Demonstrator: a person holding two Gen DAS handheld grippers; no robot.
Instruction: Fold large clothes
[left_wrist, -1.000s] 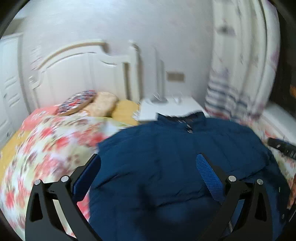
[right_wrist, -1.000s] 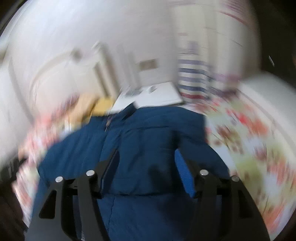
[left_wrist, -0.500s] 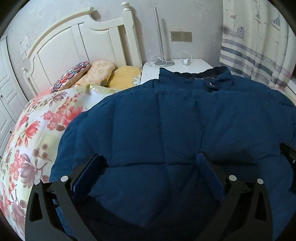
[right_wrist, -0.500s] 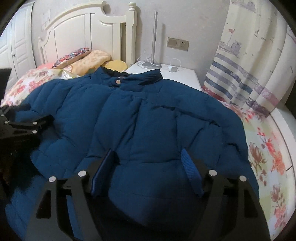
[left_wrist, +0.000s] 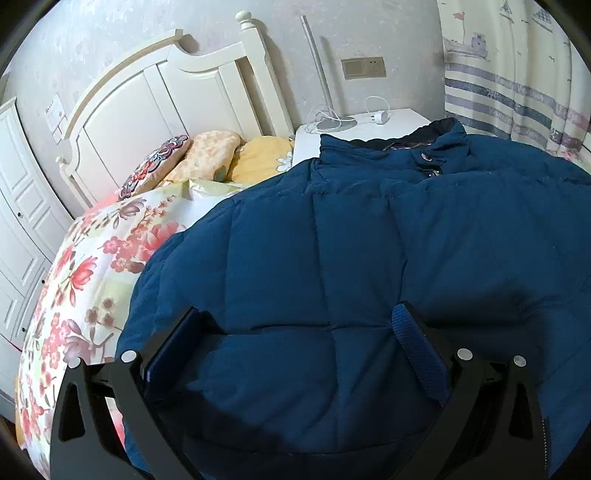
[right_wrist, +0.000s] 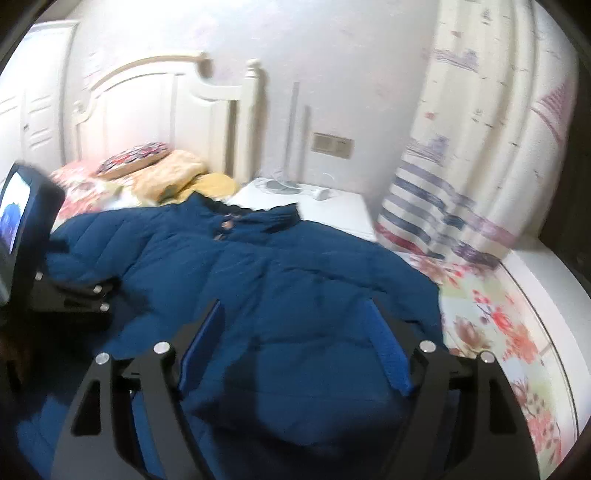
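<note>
A: How are the two grippers held over the blue padded jacket (left_wrist: 351, 258)?

B: The left gripper (left_wrist: 299, 328) is held low over the jacket's lower part, jaws spread wide with quilted fabric bulging between them, nothing pinched. The right gripper (right_wrist: 295, 332) is held over the same lower part, nearer the jacket's right edge; its fingers are likewise spread apart and nothing is clamped.

A: Where is the jacket laid?

B: It is spread front-up on the floral bedspread (left_wrist: 85, 280), its collar (left_wrist: 399, 144) turned toward the white nightstand (right_wrist: 332, 214) and headboard (left_wrist: 155, 107).

A: What is changed from half a second ago?

B: The left view is little changed. The right gripper has been drawn back from the jacket and raised, so its view is blurred and more of the curtain (right_wrist: 480, 147) is seen.
</note>
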